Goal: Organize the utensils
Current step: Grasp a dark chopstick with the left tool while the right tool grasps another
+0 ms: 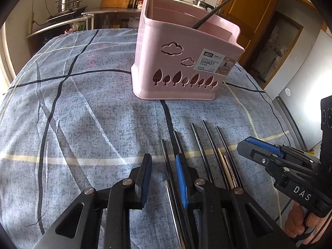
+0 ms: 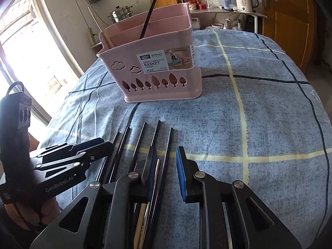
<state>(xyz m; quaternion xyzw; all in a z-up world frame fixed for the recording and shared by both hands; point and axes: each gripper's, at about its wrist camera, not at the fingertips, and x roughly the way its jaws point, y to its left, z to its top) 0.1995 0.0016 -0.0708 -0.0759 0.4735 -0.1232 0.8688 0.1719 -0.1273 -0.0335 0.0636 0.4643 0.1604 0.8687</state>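
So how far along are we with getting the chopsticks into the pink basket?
Early on. Done: one black chopstick and one light wooden chopstick already stand in the pink basket. In hand: nothing; the left gripper and right gripper hover open over the row. Left: the dark chopsticks and a pale one lying on the checked cloth.

Bare tablecloth [image 1: 83, 114] left and right of pink basket [image 1: 182, 62]. Loose chopsticks [image 1: 205, 145] (fanned) lie before it; two sticks jut above its rim.
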